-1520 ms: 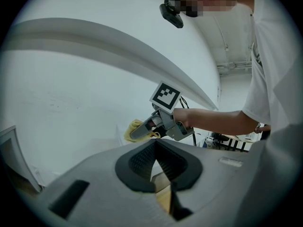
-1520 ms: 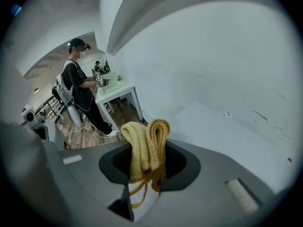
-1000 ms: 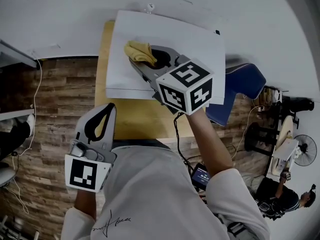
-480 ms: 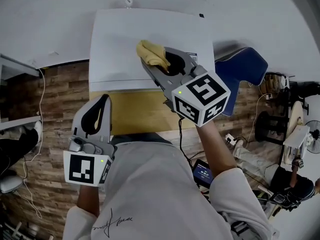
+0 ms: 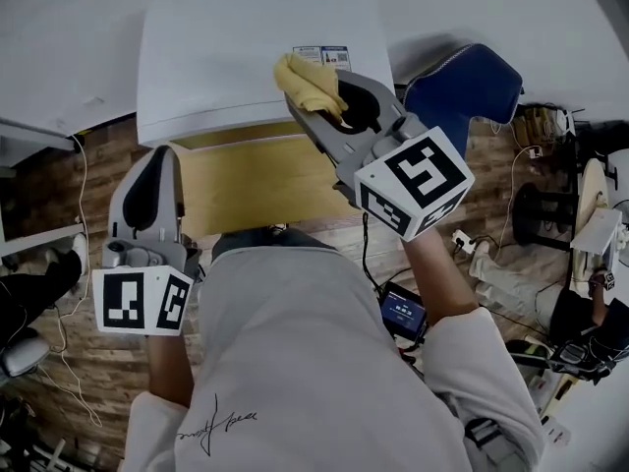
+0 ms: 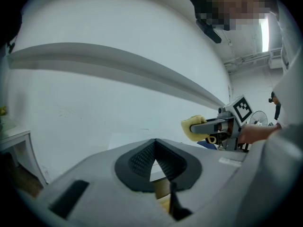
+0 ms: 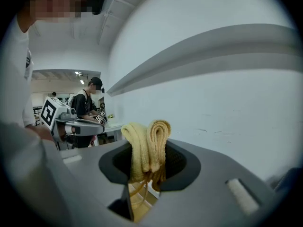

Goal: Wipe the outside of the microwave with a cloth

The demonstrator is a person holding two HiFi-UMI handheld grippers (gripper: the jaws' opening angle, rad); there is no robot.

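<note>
step: wiping the top of the microwave (image 5: 226,57), as i read it. the front and sides look like they're yet to be done.
cloth: the yellow cloth (image 5: 307,82) is bunched into a wad over the front right part of the top, just beside a small label (image 5: 322,57). i can't tell from the head view whether it presses on the surface or hangs just above it.
right tool: the right tool (image 5: 322,101) is clamped on the cloth. in its own view the folds (image 7: 147,145) stand up between the jaws, with loose threads hanging below.
left tool: the left tool (image 5: 155,160) has its jaws together with nothing between them. it's held low at my left, over the front left edge of the table (image 5: 256,180) and apart from the microwave.
surroundings: a blue seat (image 5: 457,87) stands just to the right of the microwave, near the right tool's elbow side.
next move: i'd lower the wad until it flattens on the top, then drag it across in even passes toward the left edge, without loosening the clamp.
care: only a small wad sticks out past the jaws, so i'd tilt the tool to let cloth meet the surface, not plastic.
</note>
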